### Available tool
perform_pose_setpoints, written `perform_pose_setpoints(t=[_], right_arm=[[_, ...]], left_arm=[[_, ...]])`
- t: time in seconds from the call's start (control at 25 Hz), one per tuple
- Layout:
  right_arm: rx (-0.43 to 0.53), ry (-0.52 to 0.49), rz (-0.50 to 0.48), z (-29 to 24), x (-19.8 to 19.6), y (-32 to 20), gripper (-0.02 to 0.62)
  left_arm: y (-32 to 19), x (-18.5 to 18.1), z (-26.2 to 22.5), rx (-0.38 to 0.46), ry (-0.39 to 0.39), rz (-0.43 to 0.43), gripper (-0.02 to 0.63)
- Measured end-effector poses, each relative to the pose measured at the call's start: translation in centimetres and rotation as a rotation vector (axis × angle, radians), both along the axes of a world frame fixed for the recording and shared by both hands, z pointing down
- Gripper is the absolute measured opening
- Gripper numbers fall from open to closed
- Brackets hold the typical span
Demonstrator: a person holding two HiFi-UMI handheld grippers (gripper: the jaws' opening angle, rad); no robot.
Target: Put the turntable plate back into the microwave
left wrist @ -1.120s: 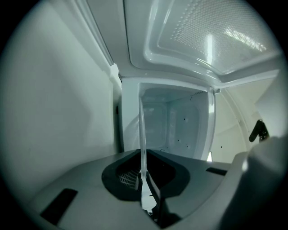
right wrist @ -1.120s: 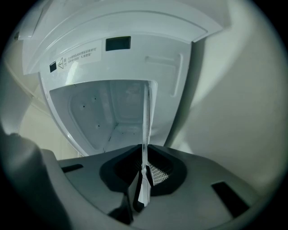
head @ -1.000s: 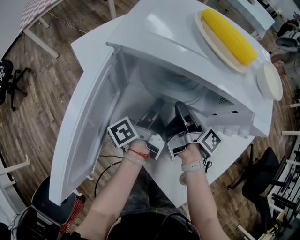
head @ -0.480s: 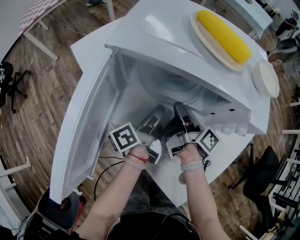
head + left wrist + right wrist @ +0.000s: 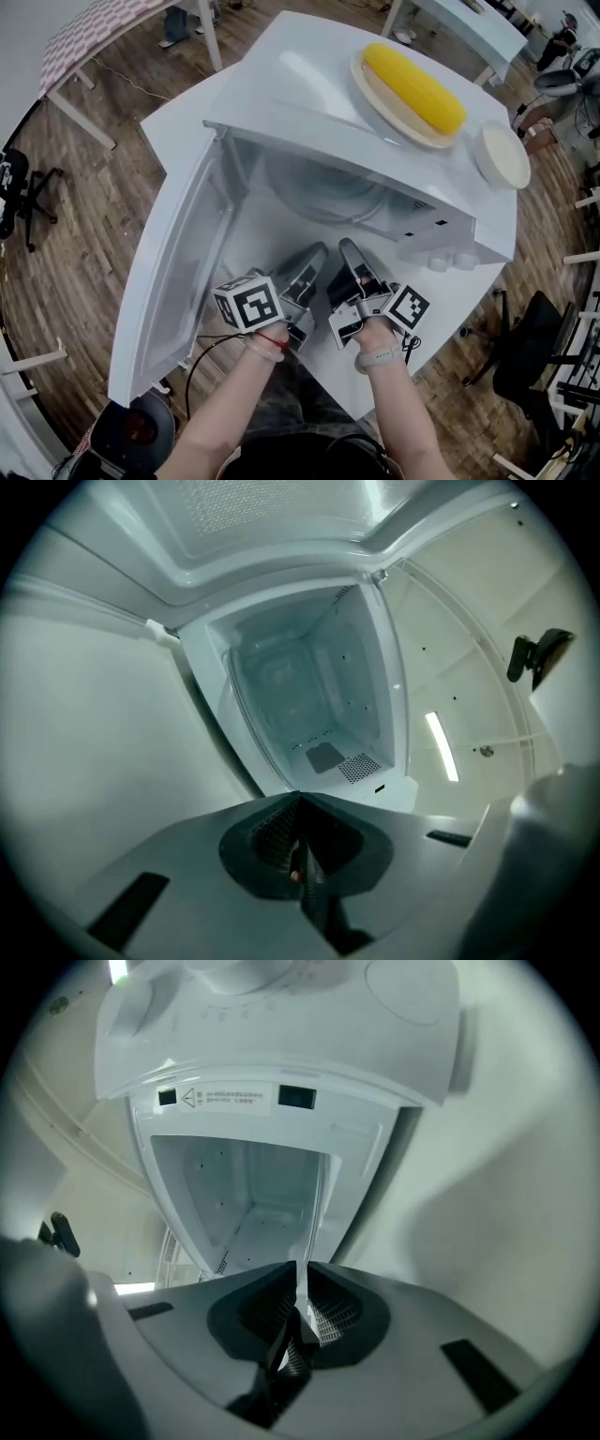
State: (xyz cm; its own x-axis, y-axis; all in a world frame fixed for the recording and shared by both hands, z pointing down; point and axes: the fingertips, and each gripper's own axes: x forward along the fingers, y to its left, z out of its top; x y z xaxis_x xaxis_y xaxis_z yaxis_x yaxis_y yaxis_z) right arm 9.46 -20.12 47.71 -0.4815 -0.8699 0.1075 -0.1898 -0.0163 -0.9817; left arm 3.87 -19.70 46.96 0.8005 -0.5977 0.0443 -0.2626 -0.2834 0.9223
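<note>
A white tabletop carries the open microwave. The left hand-held gripper is pinched closed, the right hand-held gripper all but closed, both seemingly empty. The turntable plate lies flat in the cavity just ahead, nearer the right.

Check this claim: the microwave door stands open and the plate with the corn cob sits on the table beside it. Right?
Wrong in one respect: the head view shows the plate with the corn cob on top of the microwave, not beside it. The door does stand open.
</note>
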Motion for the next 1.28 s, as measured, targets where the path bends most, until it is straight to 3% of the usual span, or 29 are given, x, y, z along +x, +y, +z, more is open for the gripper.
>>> perform_pose_setpoints(t=[0.64,0.92,1.28], right_arm=[[0.089,0.209,-0.162,-2.9,-0.8,7.7,0.044],[0.277,0.395,-0.241,-5.7,-1.9,11.6,0.044],[0.415,0.594,-0.335,-9.1,-3.8,15.6,0.038]], left_arm=[[6.4,1.2,-1.9,0.091,-0.158,0.096,0.012],[10.4,0.8,-2.8,0.123,-0.167,0.1,0.012],[13.9,-0.2,-5.4,0.217,-0.227,0.081,0.012]])
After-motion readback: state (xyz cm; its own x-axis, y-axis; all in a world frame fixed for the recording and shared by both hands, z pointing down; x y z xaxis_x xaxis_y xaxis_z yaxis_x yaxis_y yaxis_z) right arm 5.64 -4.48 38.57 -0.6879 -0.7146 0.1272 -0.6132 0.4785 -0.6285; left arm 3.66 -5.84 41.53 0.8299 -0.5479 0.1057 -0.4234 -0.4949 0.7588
